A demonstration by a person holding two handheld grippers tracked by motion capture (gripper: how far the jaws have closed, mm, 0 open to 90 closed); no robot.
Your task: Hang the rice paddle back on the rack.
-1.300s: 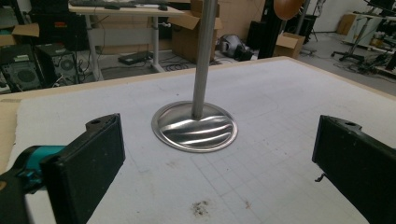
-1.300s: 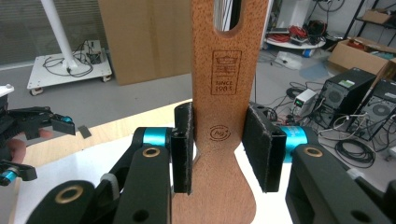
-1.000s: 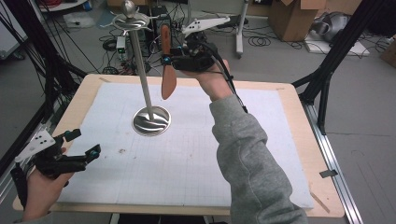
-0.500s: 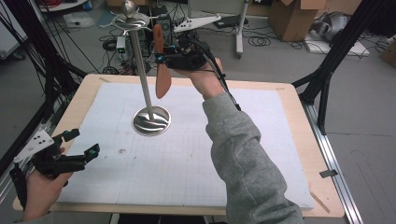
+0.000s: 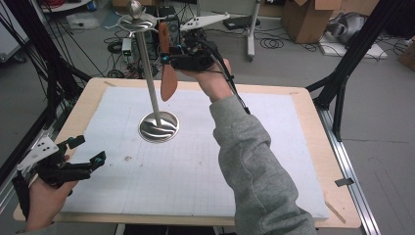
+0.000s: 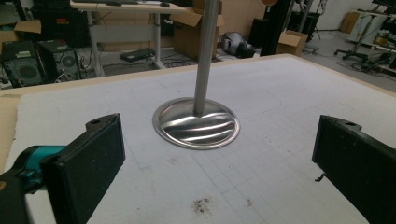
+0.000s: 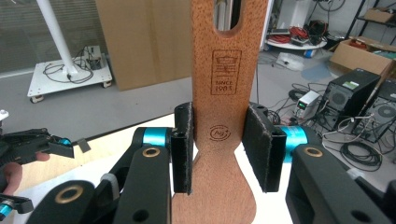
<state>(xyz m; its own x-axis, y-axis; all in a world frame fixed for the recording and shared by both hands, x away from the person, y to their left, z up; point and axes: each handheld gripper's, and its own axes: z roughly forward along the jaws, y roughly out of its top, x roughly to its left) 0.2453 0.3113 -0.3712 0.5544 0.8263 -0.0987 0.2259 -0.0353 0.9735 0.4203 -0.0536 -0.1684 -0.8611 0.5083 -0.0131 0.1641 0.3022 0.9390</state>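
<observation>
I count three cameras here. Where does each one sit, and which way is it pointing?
High view: fixed above the person's side, looking forward and down on the table; both forearms show, the left gripper and the right gripper.
Left gripper view: rides the left gripper, looking across the mat at the metal stand between its open jaws.
Right gripper view: rides the right gripper, facing the room, its jaws clamping the wooden spatula.
Shared: high and left gripper views both show the stand; high and right gripper views both show the spatula.

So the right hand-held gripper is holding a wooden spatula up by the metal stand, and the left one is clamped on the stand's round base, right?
Not quite. The left hand-held gripper is open and empty, short of the shiny round metal base; the left gripper view shows this. The right hand-held gripper does hold the flat brown wooden spatula beside the stand's thin metal pole.
</observation>
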